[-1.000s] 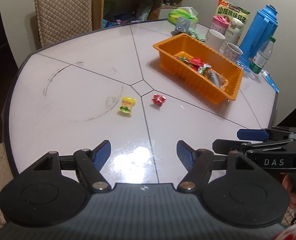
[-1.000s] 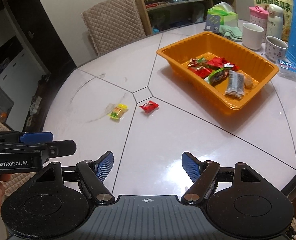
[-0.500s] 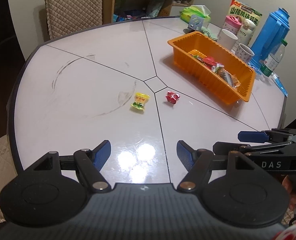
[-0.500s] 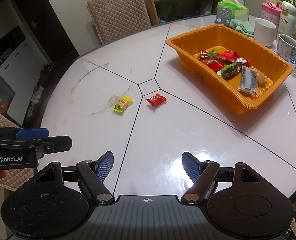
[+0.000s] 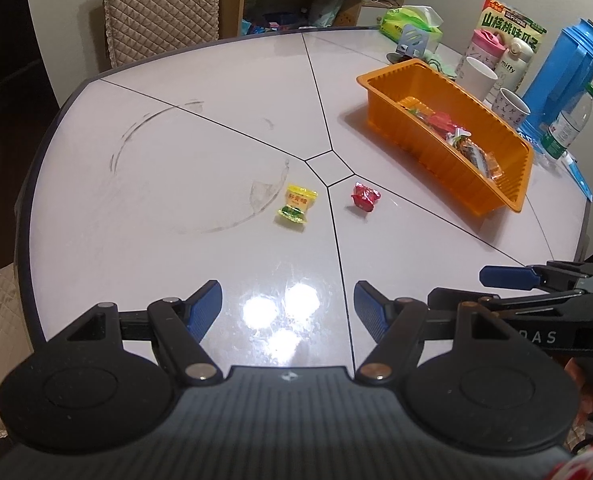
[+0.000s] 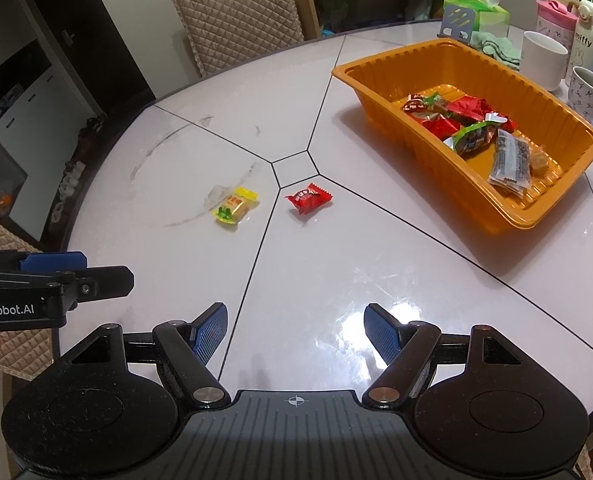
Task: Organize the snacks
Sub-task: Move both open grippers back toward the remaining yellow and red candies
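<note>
two wrapped sweets [image 6: 234, 209] [image 6: 308, 199] lay side by side near the middle of the tabletop [image 6: 376, 280], apart. the tray [image 6: 424, 136] sat to their right, holding more snacks [image 6: 472, 136]; cups [image 6: 543, 60] stood behind it.

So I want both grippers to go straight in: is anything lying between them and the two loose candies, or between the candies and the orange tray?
Nothing visible. Bare table lies between the open left gripper and the yellow candy, between the open right gripper and the red candy, and on to the orange tray.
</note>
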A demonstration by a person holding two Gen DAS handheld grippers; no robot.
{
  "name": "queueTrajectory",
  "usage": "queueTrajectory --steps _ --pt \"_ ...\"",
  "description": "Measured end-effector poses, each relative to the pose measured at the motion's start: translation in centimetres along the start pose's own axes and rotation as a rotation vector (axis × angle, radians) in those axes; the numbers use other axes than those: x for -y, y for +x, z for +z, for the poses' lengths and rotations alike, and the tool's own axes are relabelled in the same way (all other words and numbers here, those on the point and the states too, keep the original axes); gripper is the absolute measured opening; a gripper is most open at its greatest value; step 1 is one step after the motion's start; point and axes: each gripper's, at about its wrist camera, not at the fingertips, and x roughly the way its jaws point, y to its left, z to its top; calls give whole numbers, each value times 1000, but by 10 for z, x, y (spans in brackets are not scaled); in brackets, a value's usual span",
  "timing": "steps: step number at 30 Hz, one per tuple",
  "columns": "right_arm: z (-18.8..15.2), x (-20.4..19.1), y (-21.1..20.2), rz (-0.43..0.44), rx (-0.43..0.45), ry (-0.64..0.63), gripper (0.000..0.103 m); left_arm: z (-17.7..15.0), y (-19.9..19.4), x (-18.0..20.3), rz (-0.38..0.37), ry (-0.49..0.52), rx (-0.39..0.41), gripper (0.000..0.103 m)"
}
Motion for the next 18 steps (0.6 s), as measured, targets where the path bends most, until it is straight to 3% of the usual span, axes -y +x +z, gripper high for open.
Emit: queueTrajectory --steps 18 --pt "26 8 25 -5 49 7 75 20 42 2 -3 65 26 69"
